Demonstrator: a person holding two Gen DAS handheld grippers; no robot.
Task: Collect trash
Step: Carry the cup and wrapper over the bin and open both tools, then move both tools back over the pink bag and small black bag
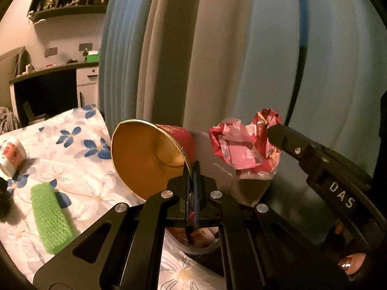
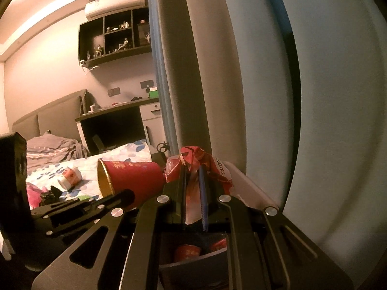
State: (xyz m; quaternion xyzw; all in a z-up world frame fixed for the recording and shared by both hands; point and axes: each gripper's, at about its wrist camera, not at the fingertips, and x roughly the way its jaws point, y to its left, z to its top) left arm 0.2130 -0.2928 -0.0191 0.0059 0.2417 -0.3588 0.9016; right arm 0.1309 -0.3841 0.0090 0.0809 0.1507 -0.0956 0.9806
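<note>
The left tongs [image 1: 193, 166] are clamped on the rim of a large red paper cup with a gold lining [image 1: 150, 154], which is held on its side in the air with its open mouth turned toward the left wrist camera; in the right wrist view the same cup [image 2: 130, 178] shows its red wall and gold rim just left of the right tongs [image 2: 193, 171]; the right tongs are pinched on a crumpled red and pink plastic wrapper [image 2: 196, 166], part of which hangs down between the fingers; from the left wrist camera that wrapper [image 1: 244, 145] hangs at the tip of the right tongs [image 1: 272, 133], just right of the cup and apart from it; below both tongs lies a dark-walled bin [image 2: 193, 263] holding red items, seen only in part; behind the cup a bed with a white sheet printed with blue flowers [image 1: 79, 145] carries a small white paper cup with red print [image 1: 11, 155] lying on its side and a green mesh foam sleeve [image 1: 52, 217]; pale blue curtains [image 1: 241, 48] hang close behind.
</note>
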